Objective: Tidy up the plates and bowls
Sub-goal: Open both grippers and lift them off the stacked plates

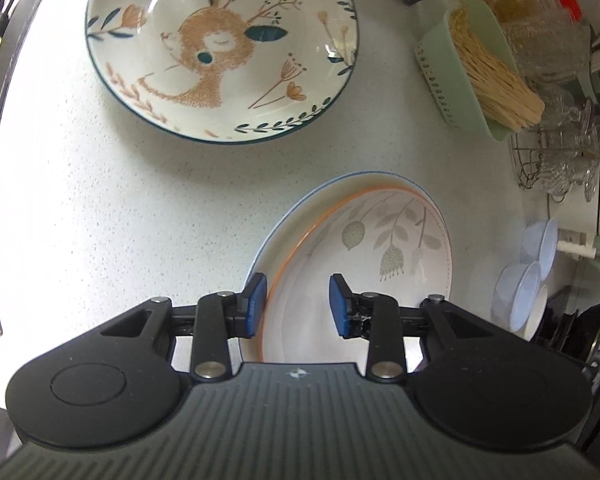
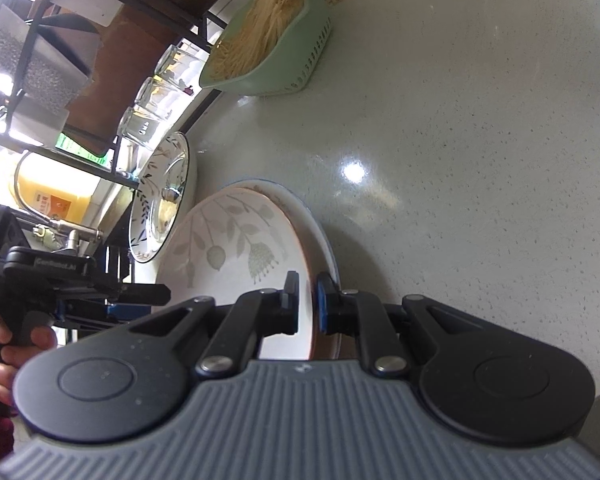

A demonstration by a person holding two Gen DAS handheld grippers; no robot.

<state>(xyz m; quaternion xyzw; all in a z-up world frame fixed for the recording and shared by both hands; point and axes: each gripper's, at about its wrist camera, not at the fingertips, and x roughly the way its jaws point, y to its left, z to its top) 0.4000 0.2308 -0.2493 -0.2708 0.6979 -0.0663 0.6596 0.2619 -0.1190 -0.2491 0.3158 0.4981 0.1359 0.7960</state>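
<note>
A leaf-patterned, orange-rimmed plate (image 1: pixel 384 248) rests on a blue-rimmed plate (image 1: pixel 300 208) on the white counter. My left gripper (image 1: pixel 298 306) is open, its fingers astride the near rims of both plates, not closed on them. A deer-patterned plate (image 1: pixel 220 48) lies flat further away. In the right wrist view my right gripper (image 2: pixel 308 304) is shut on the rim of the leaf plate (image 2: pixel 236 248), above the blue-rimmed plate (image 2: pixel 320 232). The left gripper (image 2: pixel 140 294) shows at the left. The deer plate (image 2: pixel 162 196) is behind.
A green basket of chopsticks (image 1: pixel 476 72) stands at the right, also in the right wrist view (image 2: pixel 268 56). Glassware in a wire rack (image 1: pixel 560 152), small blue bowls (image 1: pixel 532 272) and a dark shelf frame (image 2: pixel 100 40) line the counter's edge.
</note>
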